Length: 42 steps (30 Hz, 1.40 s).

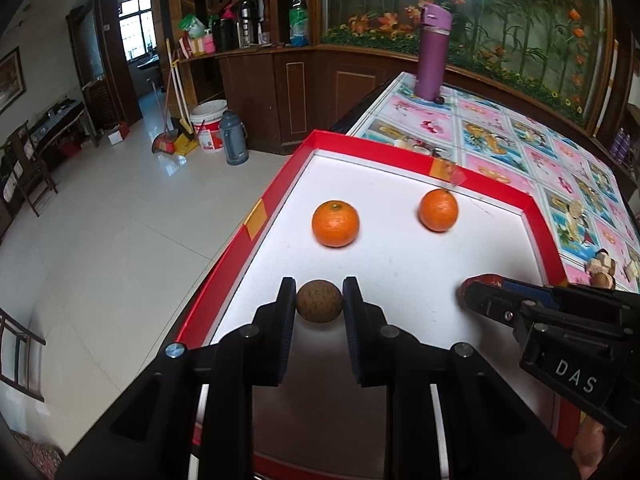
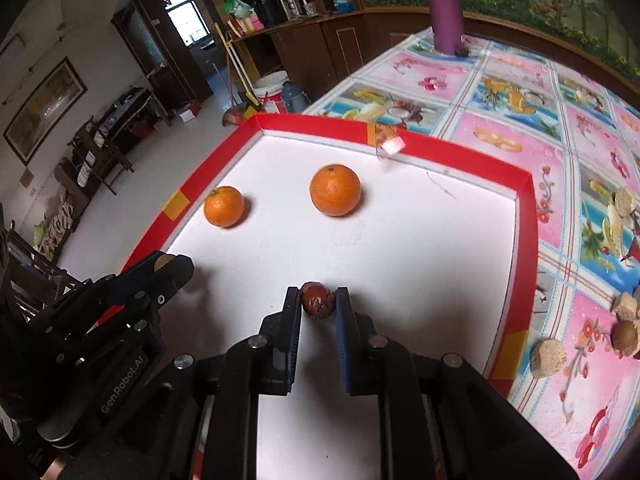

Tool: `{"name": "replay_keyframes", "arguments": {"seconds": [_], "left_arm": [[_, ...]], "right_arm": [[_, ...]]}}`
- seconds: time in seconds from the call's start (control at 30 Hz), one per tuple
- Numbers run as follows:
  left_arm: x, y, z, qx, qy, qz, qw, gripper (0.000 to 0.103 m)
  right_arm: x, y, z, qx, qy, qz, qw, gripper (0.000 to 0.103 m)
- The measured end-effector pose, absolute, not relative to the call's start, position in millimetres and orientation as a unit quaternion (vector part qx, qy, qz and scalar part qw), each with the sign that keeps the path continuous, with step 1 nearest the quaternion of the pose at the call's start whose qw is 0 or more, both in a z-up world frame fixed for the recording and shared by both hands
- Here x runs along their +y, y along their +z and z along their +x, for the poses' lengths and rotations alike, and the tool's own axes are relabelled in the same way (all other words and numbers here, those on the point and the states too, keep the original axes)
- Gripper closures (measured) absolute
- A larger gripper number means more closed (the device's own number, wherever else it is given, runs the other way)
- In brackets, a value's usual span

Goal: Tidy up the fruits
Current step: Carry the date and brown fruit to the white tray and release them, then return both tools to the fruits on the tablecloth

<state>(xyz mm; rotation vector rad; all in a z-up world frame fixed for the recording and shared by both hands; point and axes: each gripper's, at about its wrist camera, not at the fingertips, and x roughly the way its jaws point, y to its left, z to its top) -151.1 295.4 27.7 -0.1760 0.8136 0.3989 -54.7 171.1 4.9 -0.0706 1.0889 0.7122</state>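
A red-rimmed tray (image 1: 400,280) with a white floor holds two oranges (image 1: 335,223) (image 1: 438,210); both also show in the right wrist view (image 2: 224,206) (image 2: 335,190). My left gripper (image 1: 319,301) is shut on a round brown longan (image 1: 319,301) over the tray's near part. My right gripper (image 2: 318,300) is shut on a small dark red jujube (image 2: 318,300), also over the tray. The right gripper shows in the left wrist view at the right (image 1: 480,292). The left gripper shows in the right wrist view at the left (image 2: 168,268).
The tray (image 2: 524,200) lies on a table with a flowered pink and blue cloth (image 2: 520,92). A purple bottle (image 1: 433,52) stands at the table's far end. Several brown fruits and pale pieces (image 2: 624,334) lie on the cloth right of the tray. Tiled floor lies to the left.
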Motion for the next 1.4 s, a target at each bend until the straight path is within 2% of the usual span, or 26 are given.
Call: {"name": "replay_keyframes", "arguments": {"seconds": [0.2, 0.27, 0.3, 0.33, 0.43, 0.47, 0.63, 0.73, 0.9, 1.1, 1.3, 1.4], "left_arm": [[300.3, 20.0, -146.1, 0.406, 0.203, -0.09, 0.886, 0.077], [300.7, 17.3, -143.8, 0.413, 0.197, -0.097, 0.884, 0.076], [300.9, 16.4, -143.4, 0.416, 0.198, -0.099, 0.882, 0.072], [301.1, 16.2, -143.8, 0.417, 0.197, -0.099, 0.882, 0.062], [301.6, 20.8, -150.7, 0.406, 0.207, -0.092, 0.886, 0.037], [302.1, 24.1, -155.6, 0.397, 0.213, -0.088, 0.888, 0.032], [308.7, 34.2, -172.6, 0.383, 0.211, -0.092, 0.895, 0.031], [308.0, 37.6, -186.3, 0.38, 0.22, -0.082, 0.895, 0.025], [294.1, 47.3, -197.4, 0.373, 0.207, -0.086, 0.9, 0.024], [249.0, 65.2, -194.6, 0.365, 0.162, -0.061, 0.915, 0.023], [186.4, 74.8, -183.2, 0.362, 0.091, -0.03, 0.927, 0.015], [156.4, 74.2, -175.9, 0.368, 0.058, -0.015, 0.928, 0.014]], "right_arm": [[174.5, 8.7, -59.1, 0.498, 0.328, -0.045, 0.802, 0.084], [174.3, 9.2, -60.4, 0.501, 0.336, -0.04, 0.797, 0.071], [172.4, 10.4, -61.0, 0.497, 0.337, -0.035, 0.799, 0.062], [170.2, 12.4, -61.7, 0.492, 0.339, -0.031, 0.801, 0.058], [159.6, 19.9, -62.7, 0.478, 0.345, -0.019, 0.807, 0.057], [155.7, 22.4, -63.2, 0.475, 0.345, -0.017, 0.81, 0.057], [125.2, 34.8, -62.6, 0.458, 0.334, -0.005, 0.824, 0.057], [103.6, 39.1, -60.8, 0.453, 0.32, 0.002, 0.832, 0.057], [68.2, 44.4, -62.5, 0.446, 0.302, 0.02, 0.842, 0.056], [17.4, 51.3, -69.3, 0.437, 0.275, 0.035, 0.856, 0.056], [-42.8, 51.9, -79.1, 0.429, 0.231, 0.027, 0.873, 0.056], [-75.8, 49.5, -81.1, 0.429, 0.205, 0.031, 0.879, 0.056]]}}
